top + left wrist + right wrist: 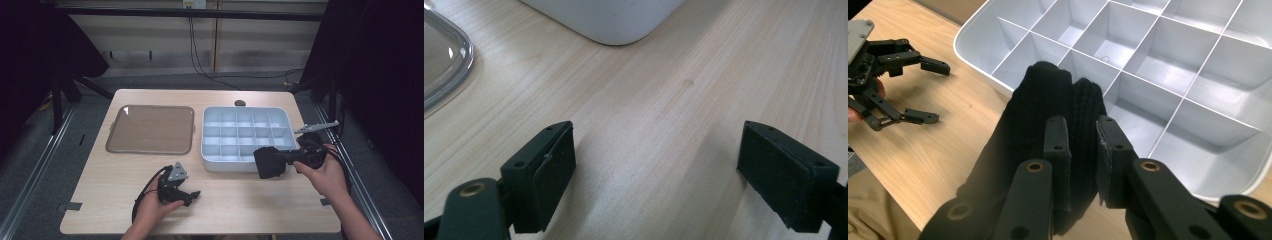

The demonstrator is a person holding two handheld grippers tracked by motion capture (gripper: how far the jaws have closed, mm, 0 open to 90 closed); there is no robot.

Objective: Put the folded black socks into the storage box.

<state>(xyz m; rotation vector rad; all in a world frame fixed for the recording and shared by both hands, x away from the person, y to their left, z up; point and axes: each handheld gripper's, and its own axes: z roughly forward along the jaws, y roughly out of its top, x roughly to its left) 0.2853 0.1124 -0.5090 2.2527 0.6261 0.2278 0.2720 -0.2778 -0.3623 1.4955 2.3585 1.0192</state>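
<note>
Sock (1048,100) pinched between right tongs (1083,145), over tray (1198,125)

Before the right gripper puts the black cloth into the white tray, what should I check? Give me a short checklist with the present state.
1. Right gripper shut on the black cloth: ok.
2. Cloth above the divided tray: not ok; it hangs at the near edge, partly over the table.
3. Compartments near the cloth free of items: ok.
4. Left gripper away from the tray, jaws open, holding nothing: ok.
5. Clear lid out of the way, left of the tray: ok.
6. Whole cloth fits one compartment: cannot tell.
</note>
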